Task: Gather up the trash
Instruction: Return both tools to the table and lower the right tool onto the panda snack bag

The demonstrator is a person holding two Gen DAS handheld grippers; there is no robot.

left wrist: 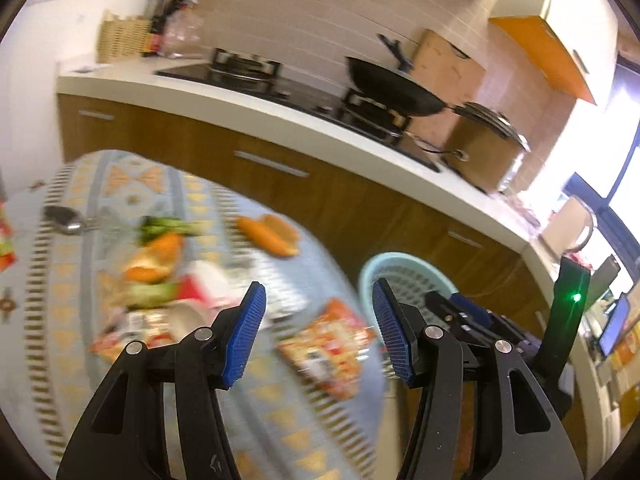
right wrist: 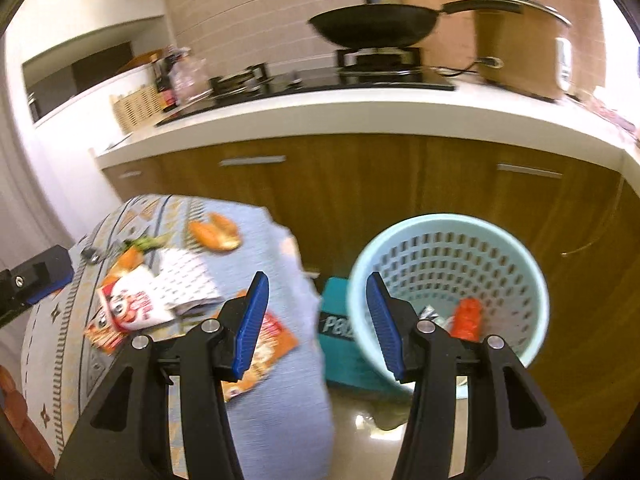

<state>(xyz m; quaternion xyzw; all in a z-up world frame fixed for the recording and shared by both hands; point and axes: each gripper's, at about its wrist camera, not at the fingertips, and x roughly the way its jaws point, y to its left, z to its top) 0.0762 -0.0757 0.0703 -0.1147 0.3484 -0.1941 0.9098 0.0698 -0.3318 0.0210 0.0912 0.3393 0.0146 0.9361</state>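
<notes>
From where I sit, both of my grippers hang in the air over the near end of the tabletop (left wrist: 72, 360), which wears a pale blue patterned cloth. The left gripper (left wrist: 318, 330) has its jaws standing well apart, with nothing between the blue pads; through the gap I see an orange snack wrapper (left wrist: 332, 350) lying flat on the cloth near the table's edge. The right gripper (right wrist: 316, 322) is likewise parted and empty (its gap frames the cloth's edge and the basket's rim, not anything gripped).

The trash is still spread on the tabletop: a red and white packet (right wrist: 134, 306) with a cartoon face sits beside white crumpled paper (right wrist: 186, 280), and another orange wrapper (right wrist: 262, 354) lies partly behind my right gripper's left pad. Further back there are greens and orange food pieces (left wrist: 160, 236), an orange bread-like piece (right wrist: 216, 232) and a dark, shiny object (left wrist: 64, 218) too blurred to name.

The light blue slotted basket (right wrist: 520, 256) stands on the floor just beyond the table's edge, in front of the brown cabinets (right wrist: 360, 184). Inside it I can see a red-orange item (right wrist: 466, 318) and a scrap of silvery wrapper (right wrist: 430, 312). A teal box (right wrist: 340, 344) sits on the floor touching the basket's left side. On the white counter behind, a black wok (right wrist: 376, 26) rests on the stove.
</notes>
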